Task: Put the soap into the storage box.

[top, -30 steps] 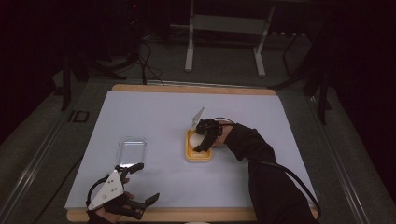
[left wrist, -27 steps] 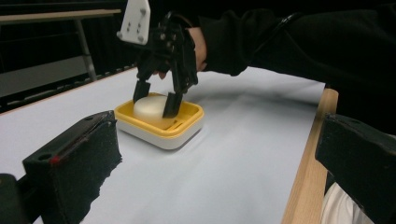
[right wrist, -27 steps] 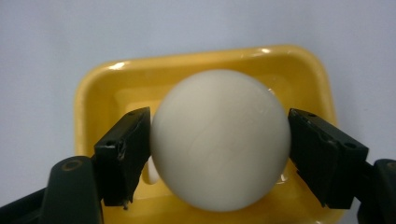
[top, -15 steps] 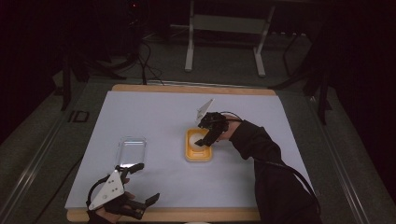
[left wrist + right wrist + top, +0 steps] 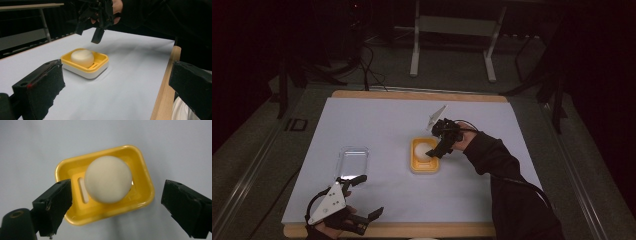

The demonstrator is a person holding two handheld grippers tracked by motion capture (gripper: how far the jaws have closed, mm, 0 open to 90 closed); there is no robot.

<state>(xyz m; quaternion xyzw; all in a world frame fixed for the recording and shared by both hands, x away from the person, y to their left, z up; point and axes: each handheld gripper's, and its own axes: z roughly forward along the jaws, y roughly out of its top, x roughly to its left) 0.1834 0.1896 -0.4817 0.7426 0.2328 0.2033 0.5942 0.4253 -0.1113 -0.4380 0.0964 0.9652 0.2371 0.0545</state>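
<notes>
A yellow soap dish stands mid-table with a round white soap lying in it. My right gripper hangs just above the dish, pointing down at the soap. Its jaws have just been opening and now stand wide, apart from the soap, with nothing gripped. My left gripper rests near the table's front left edge, open and empty, facing the dish.
A clear plastic lid lies on the white table cover left of the dish. A white rounded object sits at the wooden front edge. Metal stand legs rise beyond the far edge.
My right gripper has lifted off the soap, moved slightly back, and its jaws have spread. The soap stays in the dish. The left gripper has not moved.
</notes>
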